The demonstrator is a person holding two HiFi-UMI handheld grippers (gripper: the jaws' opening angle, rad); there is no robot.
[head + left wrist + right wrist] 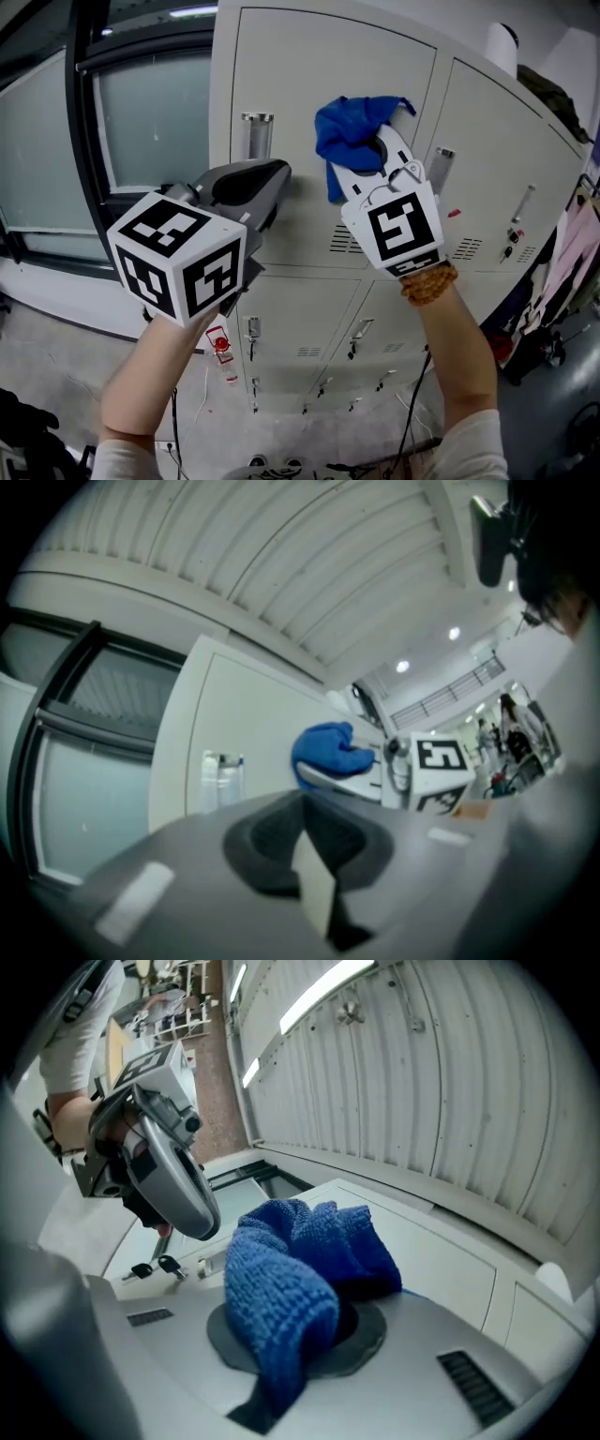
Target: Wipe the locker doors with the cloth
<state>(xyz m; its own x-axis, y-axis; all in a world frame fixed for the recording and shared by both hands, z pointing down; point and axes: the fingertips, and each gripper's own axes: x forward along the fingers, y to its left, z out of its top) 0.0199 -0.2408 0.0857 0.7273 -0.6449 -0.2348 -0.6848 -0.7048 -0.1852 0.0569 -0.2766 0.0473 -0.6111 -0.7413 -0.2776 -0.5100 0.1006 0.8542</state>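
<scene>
head view: the right gripper [380,141] is holding a blue cloth [349,131] up against the upper locker door [281,75], with the cloth bunching at eleven o'clock of the jaws. the left gripper [270,180] is hovering at nine o'clock of it.

left gripper view: its jaws are sitting together, gripping nothing.

right gripper view: the jaws are clamping the wadded cloth.

wiping is seemingly under way; the next stroke is calling for steady pressure while sweeping across the panel.
</scene>
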